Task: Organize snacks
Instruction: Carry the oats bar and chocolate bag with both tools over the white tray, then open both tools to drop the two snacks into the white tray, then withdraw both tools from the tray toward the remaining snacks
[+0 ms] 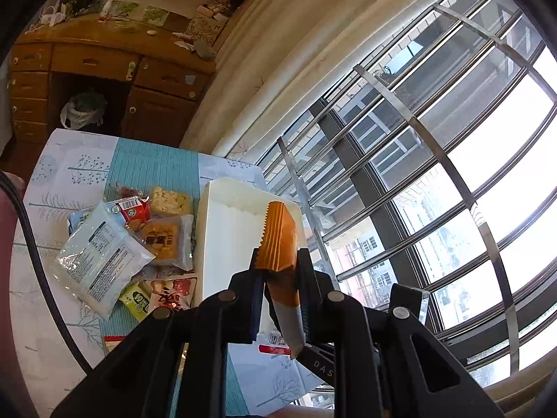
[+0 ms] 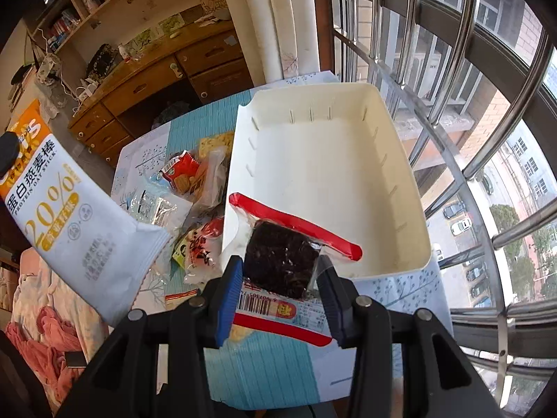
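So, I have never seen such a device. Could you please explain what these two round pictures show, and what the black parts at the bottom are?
Each picture comes from a small wide-angle camera fixed on a hand-held claw; a person carries one in each hand. The black parts are the claw's own fingers.

The left camera shows the left claw shut on an orange and white oat stick packet. The same packet shows at the left edge of the other view.

The right camera shows the right claw gripping a clear, red-edged packet of dark snack.

Below both lies a table with a blue and white cloth. On it stands an empty white bin, and beside it a heap of snack packets not yet sorted.
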Tool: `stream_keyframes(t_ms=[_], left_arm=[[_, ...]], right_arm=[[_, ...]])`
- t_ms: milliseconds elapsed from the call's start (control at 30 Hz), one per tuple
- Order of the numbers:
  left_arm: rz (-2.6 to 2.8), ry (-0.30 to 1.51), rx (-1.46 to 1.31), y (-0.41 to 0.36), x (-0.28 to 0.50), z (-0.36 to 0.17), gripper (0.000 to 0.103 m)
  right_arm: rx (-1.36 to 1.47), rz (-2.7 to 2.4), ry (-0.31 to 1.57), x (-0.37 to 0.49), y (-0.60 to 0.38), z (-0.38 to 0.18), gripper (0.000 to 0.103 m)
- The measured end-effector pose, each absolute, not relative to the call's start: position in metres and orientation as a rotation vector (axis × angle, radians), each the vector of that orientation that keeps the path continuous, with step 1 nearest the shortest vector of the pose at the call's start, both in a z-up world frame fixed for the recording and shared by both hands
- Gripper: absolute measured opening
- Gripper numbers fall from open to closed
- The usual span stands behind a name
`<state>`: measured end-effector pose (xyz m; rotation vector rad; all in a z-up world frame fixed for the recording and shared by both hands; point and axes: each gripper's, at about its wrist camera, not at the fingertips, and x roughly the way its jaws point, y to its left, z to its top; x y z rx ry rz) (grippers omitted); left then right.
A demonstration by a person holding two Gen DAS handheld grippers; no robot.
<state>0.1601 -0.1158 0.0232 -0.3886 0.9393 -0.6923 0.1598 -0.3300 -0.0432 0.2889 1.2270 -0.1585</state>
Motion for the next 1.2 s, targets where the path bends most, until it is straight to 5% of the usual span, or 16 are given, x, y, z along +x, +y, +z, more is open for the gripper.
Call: stream_keyframes(t_ms=[200,233,333,1200], left_arm=[[-0.664,0.978,-0.371,-0.164,0.166,0.006,0.018],[-0.656,0.996,-0.359,-0.174,0.168,0.002,0.026],[-0.605,1.008,-0.315,-0.189,0.170,0.000,0.080],[-0.310,1.023,-0.157,-0.091,0.157,-0.022,0.083]], right_arm=[[0.244,-0.132,1.218,0.167,-0.366,-0.049,0.044],[0.243,-0.130,1.227,0.169,-0.371,-0.050,0.045],[0.257,-0.118,1.252,0.172,-0.386,-0.056,0.045],[0.487,-0.101,1.353,0.156,-0.349,-0.088,0.052]])
